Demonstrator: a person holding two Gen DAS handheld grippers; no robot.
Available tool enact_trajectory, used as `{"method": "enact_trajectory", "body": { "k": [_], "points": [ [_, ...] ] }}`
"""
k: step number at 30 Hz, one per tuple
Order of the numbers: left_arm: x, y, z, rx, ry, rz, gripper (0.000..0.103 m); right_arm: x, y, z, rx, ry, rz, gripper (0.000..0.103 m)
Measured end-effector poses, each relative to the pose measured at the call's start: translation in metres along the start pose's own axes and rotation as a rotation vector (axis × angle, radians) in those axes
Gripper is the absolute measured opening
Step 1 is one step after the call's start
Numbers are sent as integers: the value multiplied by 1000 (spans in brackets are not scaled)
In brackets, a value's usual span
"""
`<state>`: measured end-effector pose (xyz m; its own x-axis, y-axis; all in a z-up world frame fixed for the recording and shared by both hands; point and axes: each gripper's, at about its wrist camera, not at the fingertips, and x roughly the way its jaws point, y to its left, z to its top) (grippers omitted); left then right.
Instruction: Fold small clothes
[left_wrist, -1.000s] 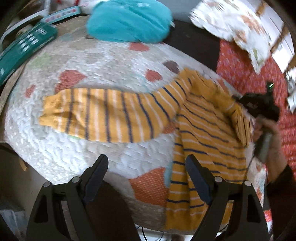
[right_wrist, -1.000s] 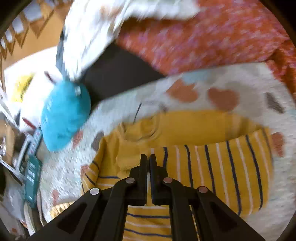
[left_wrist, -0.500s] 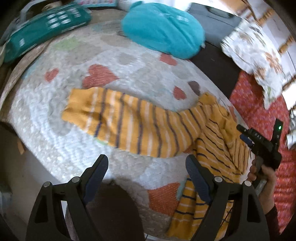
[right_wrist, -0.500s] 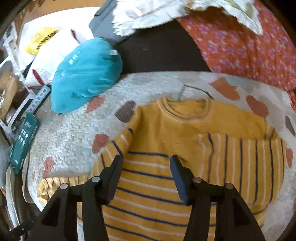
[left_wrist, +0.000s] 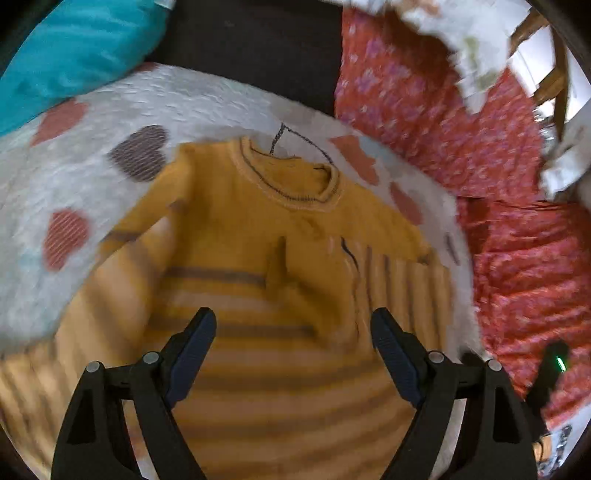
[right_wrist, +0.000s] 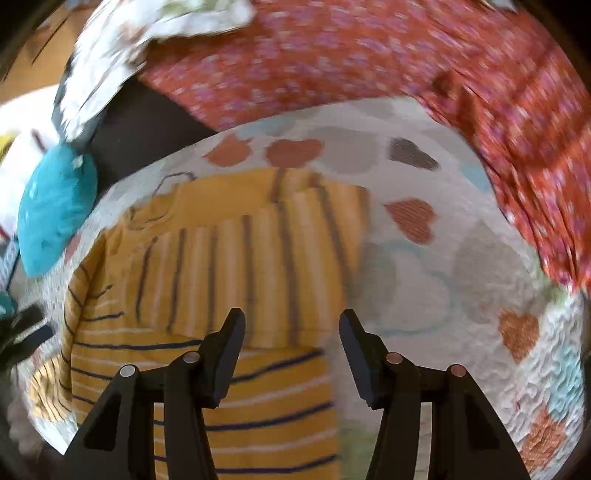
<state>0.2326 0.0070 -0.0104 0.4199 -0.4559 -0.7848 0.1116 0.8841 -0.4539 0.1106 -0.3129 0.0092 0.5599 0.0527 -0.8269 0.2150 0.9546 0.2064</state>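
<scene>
My left gripper (left_wrist: 293, 325) and right gripper (right_wrist: 291, 326) hang jaws apart, empty, over the striped yellow sweater (left_wrist: 258, 266) on the heart-print quilt (right_wrist: 443, 258). Motion blur smears the stripes; the hem is cut off from my view.

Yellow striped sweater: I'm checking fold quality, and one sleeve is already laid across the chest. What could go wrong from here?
The sweater lies on a soft quilt, so a pinch may catch the quilt too. The folded sleeve lies loose and could slide off if the body is dragged. Both the left gripper and right gripper are open and hold nothing, and both views are blurred, so a grab may land off the edge.
</scene>
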Motion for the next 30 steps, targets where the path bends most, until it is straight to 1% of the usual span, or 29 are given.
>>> {"method": "enact_trajectory", "body": {
  "k": [1, 3, 4, 5, 6, 7, 9, 10, 11, 12, 13, 15, 16, 17, 19, 22, 23, 24, 25, 27, 28, 29, 30],
  "points": [
    [13, -4, 7, 13, 15, -3, 85, 0, -8, -2, 15, 1, 4, 57],
    [34, -13, 18, 34, 33, 35, 84, 3, -23, -4, 37, 1, 9, 57],
    [44, -20, 20, 52, 61, 28, 63, 5, -30, -5, 47, 2, 12, 57],
    [51, -24, 20, 69, 100, 24, 39, 6, -33, -6, 54, 3, 15, 57],
    [61, -30, 19, 87, 151, 55, 5, 9, -39, -6, 67, 6, 16, 57],
    [65, -32, 18, 95, 172, 78, 4, 11, -44, -6, 78, 6, 13, 57],
    [56, -28, 19, 86, 141, 89, 4, 12, -50, -4, 94, 0, 13, 57],
    [49, -21, 20, 57, 128, 88, 4, 12, -52, -2, 100, -4, 14, 57],
    [36, -9, 23, 16, 96, 84, 4, 10, -54, 0, 106, -13, 18, 57],
    [26, 0, 25, 1, 67, 98, 4, 9, -55, 3, 106, -19, 22, 57],
    [15, 11, 27, -3, 29, 147, 4, 8, -56, 5, 104, -25, 22, 57],
    [4, 33, 31, -21, -1, 236, 4, 10, -55, 12, 103, -31, 31, 57],
    [1, 44, 32, -37, -4, 263, 4, 14, -52, 16, 102, -27, 38, 57],
    [2, 54, 34, -50, 10, 286, 5, 17, -50, 19, 102, -24, 44, 57],
    [9, 68, 34, -69, 49, 287, 7, 28, -43, 26, 106, -17, 61, 57],
    [13, 67, 30, -55, 48, 300, 9, 51, -29, 40, 124, 8, 114, 57],
    [13, 65, 29, -39, 41, 315, 9, 61, -23, 47, 141, 19, 141, 60],
    [14, 63, 28, -26, 38, 327, 9, 68, -20, 51, 148, 25, 148, 65],
    [18, 58, 27, -11, 37, 341, 9, 75, -15, 56, 147, 26, 139, 66],
    [22, 55, 24, 17, 34, 366, 9, 89, -7, 64, 135, 15, 94, 67],
    [23, 53, 23, 27, 33, 376, 9, 99, -5, 67, 138, 34, 100, 67],
    [24, 51, 22, 36, 32, 387, 9, 106, -4, 69, 146, 62, 122, 62],
    [23, 50, 21, 44, 31, 397, 9, 117, -4, 71, 171, 114, 184, 23]
  ]
}}
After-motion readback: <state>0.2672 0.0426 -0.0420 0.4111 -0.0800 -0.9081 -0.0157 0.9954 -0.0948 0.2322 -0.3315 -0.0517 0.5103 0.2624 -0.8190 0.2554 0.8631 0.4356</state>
